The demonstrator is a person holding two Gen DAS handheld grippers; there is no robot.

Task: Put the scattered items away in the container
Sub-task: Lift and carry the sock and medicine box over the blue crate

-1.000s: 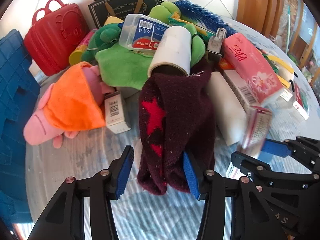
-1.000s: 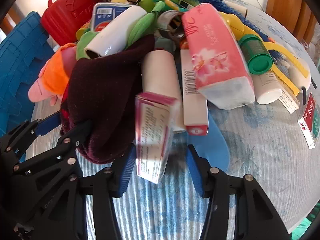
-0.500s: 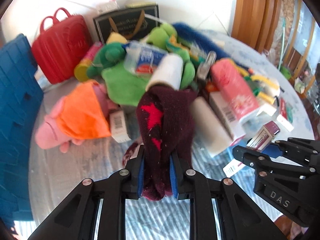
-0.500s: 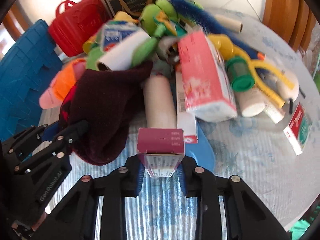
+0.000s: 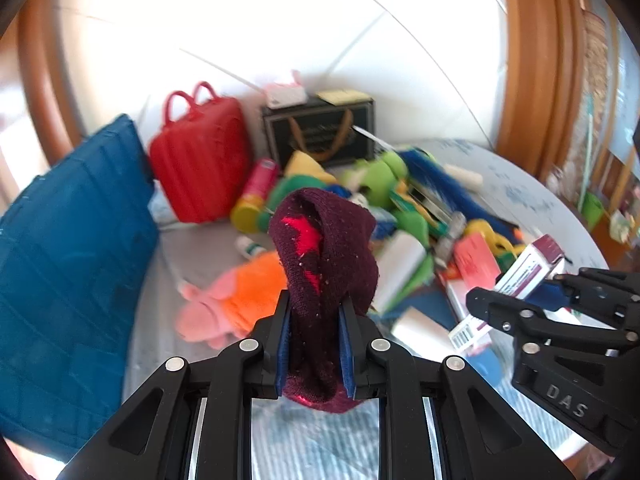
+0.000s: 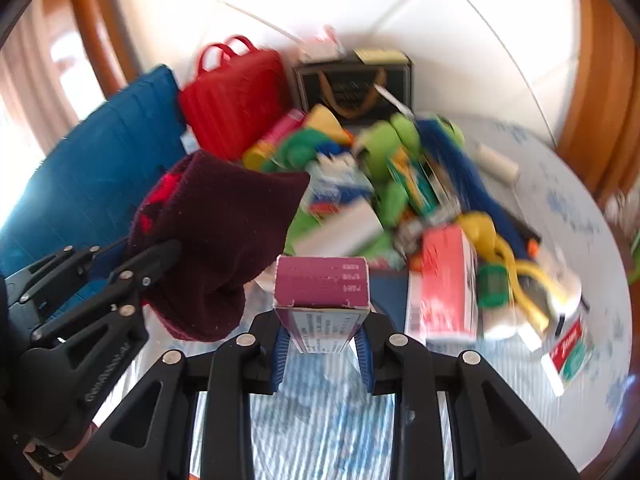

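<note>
A dark red sock (image 5: 325, 276) with red stars is clamped in the left gripper (image 5: 315, 354), its loose end folded over above the fingers, while a purple-topped box (image 6: 321, 304) is pinched upright in the right gripper (image 6: 322, 350). Both are held clear of the cluttered table (image 6: 568, 208), apparently so they can be carried without snagging the pile. The blue crate (image 5: 68, 272) at the left, blurred here, is probably the container meant to receive them.
</note>
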